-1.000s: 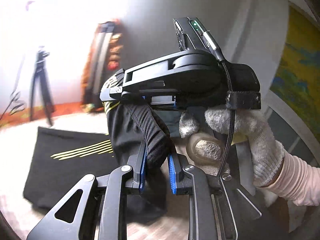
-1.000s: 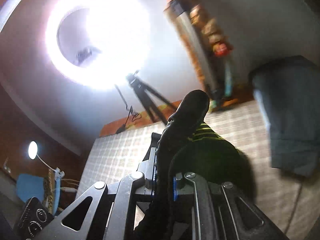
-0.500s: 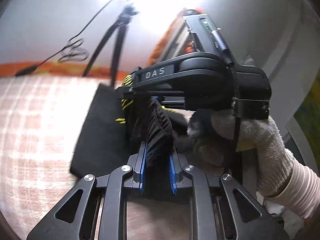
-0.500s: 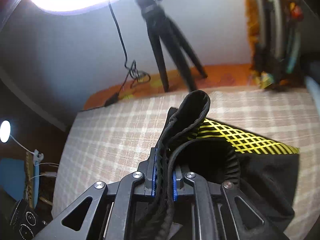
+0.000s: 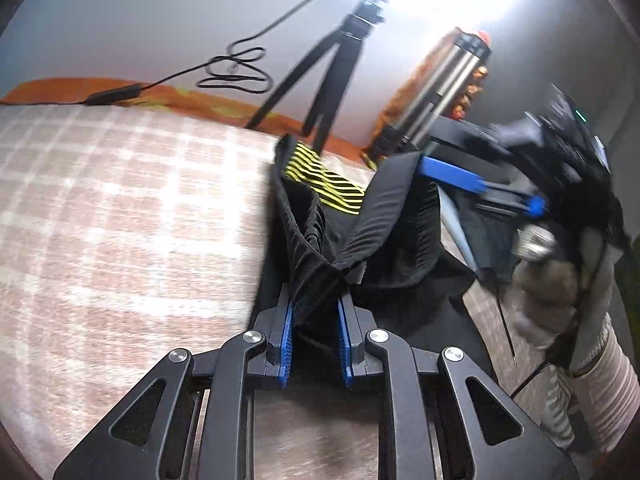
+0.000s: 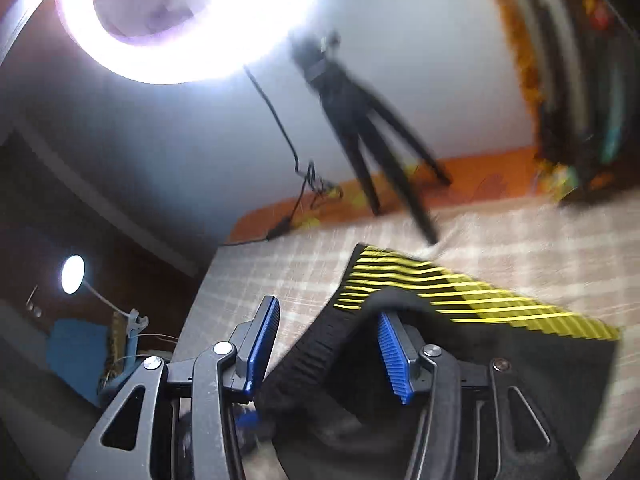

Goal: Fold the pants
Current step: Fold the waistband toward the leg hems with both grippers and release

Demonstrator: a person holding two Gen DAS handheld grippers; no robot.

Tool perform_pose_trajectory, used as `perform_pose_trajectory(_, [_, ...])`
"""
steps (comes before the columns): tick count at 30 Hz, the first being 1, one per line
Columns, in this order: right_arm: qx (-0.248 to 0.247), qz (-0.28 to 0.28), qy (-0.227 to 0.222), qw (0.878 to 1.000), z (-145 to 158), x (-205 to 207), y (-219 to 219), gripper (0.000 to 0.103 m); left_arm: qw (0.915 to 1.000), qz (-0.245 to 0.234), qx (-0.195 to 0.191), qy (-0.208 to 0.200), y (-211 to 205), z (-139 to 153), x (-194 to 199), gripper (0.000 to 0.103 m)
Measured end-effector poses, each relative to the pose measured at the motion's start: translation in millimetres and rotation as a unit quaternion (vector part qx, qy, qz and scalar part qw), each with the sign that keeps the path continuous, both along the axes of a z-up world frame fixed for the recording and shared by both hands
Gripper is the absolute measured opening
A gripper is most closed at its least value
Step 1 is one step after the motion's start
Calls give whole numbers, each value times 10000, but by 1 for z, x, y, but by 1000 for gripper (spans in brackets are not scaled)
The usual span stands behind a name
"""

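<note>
- Two grippers work on one pair of black pants (image 5: 384, 248) lying on a pink checked bedcover (image 5: 120, 220), with yellow stripes (image 5: 320, 184) on the far part of the cloth.
- Left wrist view, lower centre: the left gripper (image 5: 316, 320) stands narrow, its two blue pads clamped on the ribbed waistband (image 5: 316, 280).
- Only this view shows the right gripper from outside, at the right of the frame, blurred, with a gloved hand (image 5: 560, 300) and a striped sleeve (image 5: 608, 368) below it.
- Right wrist view, lower centre: the right gripper (image 6: 324, 340) has its jaws opening; the waistband lies loose between the two blue pads, and neither pad presses on it.
- Only this view shows a ring light (image 6: 160, 20) at upper left and a small lamp (image 6: 72, 274) at mid left.
- Both views show one black tripod (image 5: 332, 60) and one looped cable (image 5: 236, 72) near the far wall.
</note>
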State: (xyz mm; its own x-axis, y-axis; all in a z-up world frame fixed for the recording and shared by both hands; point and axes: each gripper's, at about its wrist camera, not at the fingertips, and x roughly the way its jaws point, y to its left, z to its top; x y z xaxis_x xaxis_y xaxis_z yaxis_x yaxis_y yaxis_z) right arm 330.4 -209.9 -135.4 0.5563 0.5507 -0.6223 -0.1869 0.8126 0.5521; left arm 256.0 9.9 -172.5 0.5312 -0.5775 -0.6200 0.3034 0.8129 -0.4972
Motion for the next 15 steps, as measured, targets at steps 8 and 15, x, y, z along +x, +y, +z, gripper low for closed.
perform_pose_trajectory(8, [-812, -379, 85, 9959, 6, -35, -64, 53, 9983, 406, 406, -22, 17, 9, -17, 34])
perform_pose_trajectory(15, [-1471, -550, 321, 9871, -23, -32, -88, 51, 9907, -229, 1070, -807, -23, 42, -10, 44])
